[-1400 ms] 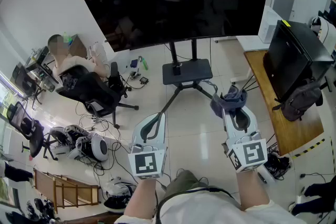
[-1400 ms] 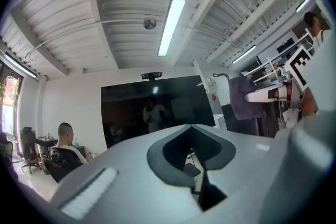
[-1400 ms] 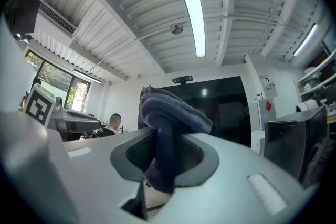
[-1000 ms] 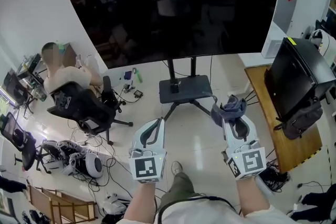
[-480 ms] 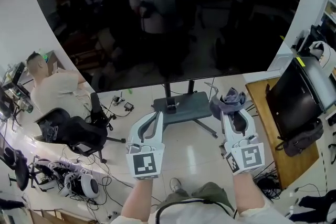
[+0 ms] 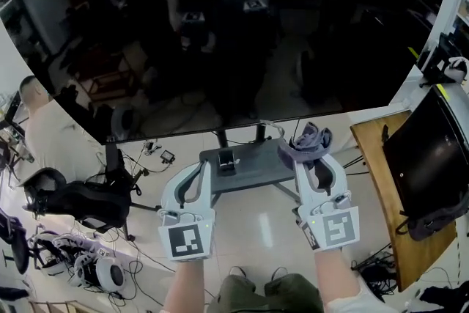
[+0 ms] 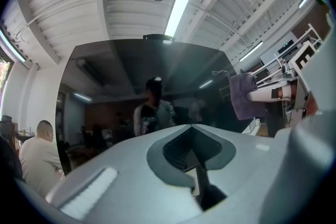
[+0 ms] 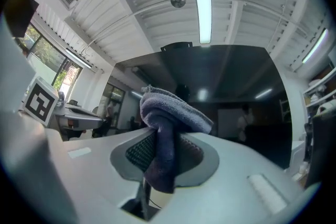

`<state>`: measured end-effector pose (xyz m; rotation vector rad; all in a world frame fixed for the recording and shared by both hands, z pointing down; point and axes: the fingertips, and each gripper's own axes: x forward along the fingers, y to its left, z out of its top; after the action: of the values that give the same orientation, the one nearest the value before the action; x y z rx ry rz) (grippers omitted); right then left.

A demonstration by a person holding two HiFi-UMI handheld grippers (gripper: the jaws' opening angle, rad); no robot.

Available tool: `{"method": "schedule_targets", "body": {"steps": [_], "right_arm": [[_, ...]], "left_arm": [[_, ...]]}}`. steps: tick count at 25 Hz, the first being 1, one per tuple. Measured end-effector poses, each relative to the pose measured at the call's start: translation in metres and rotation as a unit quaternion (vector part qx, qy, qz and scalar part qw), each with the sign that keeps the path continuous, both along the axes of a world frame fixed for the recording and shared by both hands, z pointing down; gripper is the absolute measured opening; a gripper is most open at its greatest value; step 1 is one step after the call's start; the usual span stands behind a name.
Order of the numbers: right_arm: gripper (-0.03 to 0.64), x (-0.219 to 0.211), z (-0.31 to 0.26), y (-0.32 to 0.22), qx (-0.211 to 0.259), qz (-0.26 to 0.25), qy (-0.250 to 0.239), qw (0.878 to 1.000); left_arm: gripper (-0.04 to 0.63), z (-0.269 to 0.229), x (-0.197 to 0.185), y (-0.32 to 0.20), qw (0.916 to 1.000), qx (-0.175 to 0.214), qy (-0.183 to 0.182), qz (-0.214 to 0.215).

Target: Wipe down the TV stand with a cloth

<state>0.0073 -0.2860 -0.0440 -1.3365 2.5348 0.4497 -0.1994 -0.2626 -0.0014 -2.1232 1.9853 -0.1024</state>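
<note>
right tongs (image 6: 311,149): clamped on the grey cloth (image 8: 167,123), which is bunched over the tips
left tongs (image 6: 203,168): jaws together, nothing between them
TV stand (image 6: 253,166): grey shelf under the screen (image 6: 220,33), between the two tongs; cloth is above it, apart
step: likely bringing the cloth down to the shelf
do well: keep a firm pinch, press the cloth flat, sweep the bare shelf, stay clear of the screen

Overhead above TV stand (image 6: 249,168); gripper views share television (image 6: 220,33).

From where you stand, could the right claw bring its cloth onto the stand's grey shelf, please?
Probably yes: the right claw, shut on the cloth, hovers beside the shelf, nothing between.
</note>
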Motion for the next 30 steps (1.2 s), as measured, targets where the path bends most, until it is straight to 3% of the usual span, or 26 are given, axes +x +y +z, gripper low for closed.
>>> {"method": "schedule_targets", "body": {"steps": [2, 3, 7, 9, 11, 13, 17, 23, 25, 27, 28, 30], "right_arm": [[0.084, -0.011, 0.061, -0.031, -0.001, -0.008, 0.004, 1.000], [0.084, -0.019, 0.099, -0.049, -0.003, -0.011, 0.009, 1.000], [0.084, -0.033, 0.261, -0.102, -0.020, -0.020, 0.017, 0.999], [0.084, -0.032, 0.333, -0.113, -0.040, -0.026, 0.025, 0.999], [0.083, -0.033, 0.382, -0.122, -0.026, -0.031, 0.025, 0.999], [0.083, -0.037, 0.412, -0.130, 0.011, -0.036, 0.015, 0.999], [0.083, -0.049, 0.472, -0.138, 0.036, -0.048, 0.004, 0.998], [0.083, -0.082, 0.558, -0.143, 0.043, -0.063, 0.014, 0.997], [0.083, -0.103, 0.557, -0.161, 0.031, -0.079, 0.010, 0.996], [0.083, -0.128, 0.533, -0.184, 0.031, -0.086, 0.012, 0.996], [0.083, -0.143, 0.513, -0.197, 0.037, -0.086, 0.019, 0.995], [0.083, -0.176, 0.477, -0.226, 0.028, -0.105, 0.033, 0.994]], "left_arm": [[0.000, 0.045, -0.011, -0.034, 0.9981, 0.061, 0.011, -0.002], [0.000, 0.078, -0.017, -0.053, 0.9974, 0.071, 0.014, -0.002], [0.000, 0.242, -0.026, -0.100, 0.9998, 0.015, 0.003, -0.011], [0.000, 0.301, -0.020, -0.107, 0.9995, 0.026, -0.005, -0.018], [0.000, 0.357, -0.014, -0.113, 0.9994, 0.007, -0.026, -0.024], [0.000, 0.400, -0.014, -0.121, 0.9988, 0.000, -0.037, -0.031], [0.000, 0.455, -0.024, -0.134, 0.9986, 0.019, -0.032, -0.037], [0.000, 0.513, -0.046, -0.119, 0.9898, 0.140, -0.004, -0.025], [0.000, 0.529, -0.053, -0.113, 0.9895, 0.142, -0.003, -0.030], [0.000, 0.549, -0.057, -0.107, 0.9938, 0.101, -0.015, -0.042], [0.000, 0.549, -0.056, -0.106, 0.9937, 0.102, -0.016, -0.044], [0.000, 0.533, -0.051, -0.105, 0.9885, 0.146, -0.006, -0.038]]}}
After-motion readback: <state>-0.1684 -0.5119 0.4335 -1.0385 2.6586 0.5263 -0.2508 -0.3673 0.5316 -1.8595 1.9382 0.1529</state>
